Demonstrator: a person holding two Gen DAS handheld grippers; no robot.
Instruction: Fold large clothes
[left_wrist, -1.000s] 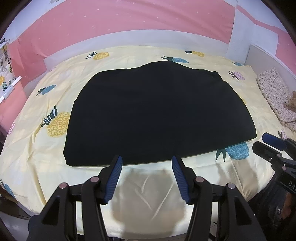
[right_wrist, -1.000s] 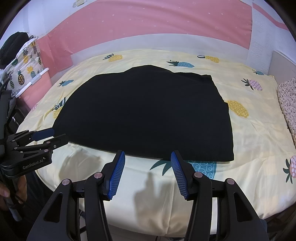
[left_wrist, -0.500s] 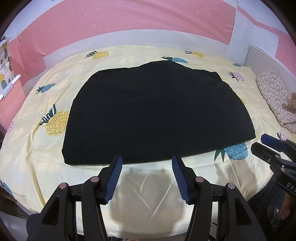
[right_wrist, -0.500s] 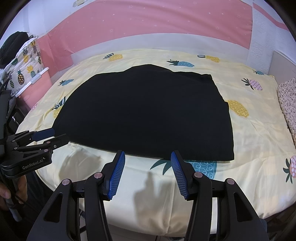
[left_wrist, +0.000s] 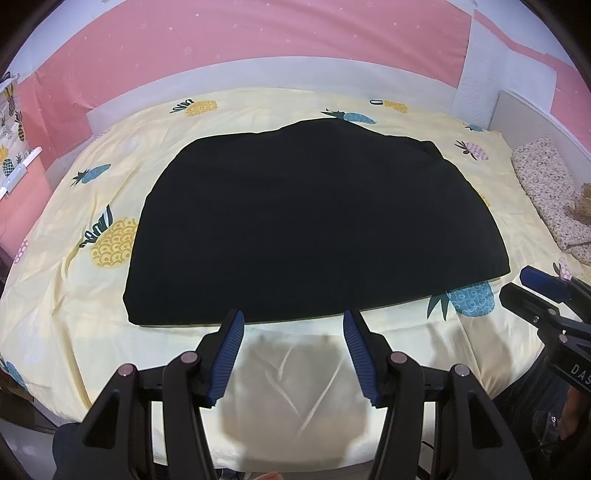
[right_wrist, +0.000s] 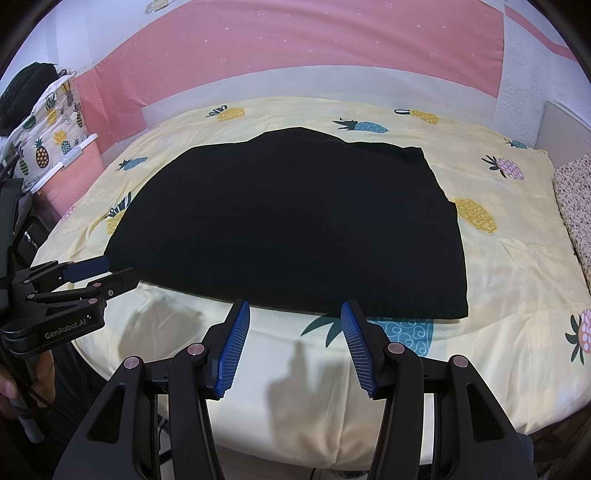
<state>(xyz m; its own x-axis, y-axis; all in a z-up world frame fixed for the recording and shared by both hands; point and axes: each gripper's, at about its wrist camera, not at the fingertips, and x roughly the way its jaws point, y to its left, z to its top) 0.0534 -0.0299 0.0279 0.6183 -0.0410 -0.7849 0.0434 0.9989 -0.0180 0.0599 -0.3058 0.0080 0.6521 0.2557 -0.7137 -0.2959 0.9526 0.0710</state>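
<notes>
A large black garment (left_wrist: 314, 225) (right_wrist: 291, 229) lies flat on the yellow pineapple-print bedsheet (left_wrist: 59, 280), folded into a broad block with a straight near edge. My left gripper (left_wrist: 293, 319) hovers open just in front of that near edge, nothing between its blue pads. My right gripper (right_wrist: 295, 310) is also open, over the near edge further right, and empty. Each gripper shows in the other's view: the right one (left_wrist: 532, 284) at the right edge, the left one (right_wrist: 107, 271) at the garment's near left corner.
A pink wall with a white band runs behind the bed (right_wrist: 491, 295). A speckled pillow (left_wrist: 546, 199) lies at the right. A pineapple-print cloth on a pink unit (right_wrist: 51, 129) stands at the left. A hand (right_wrist: 14, 384) holds the left gripper's handle.
</notes>
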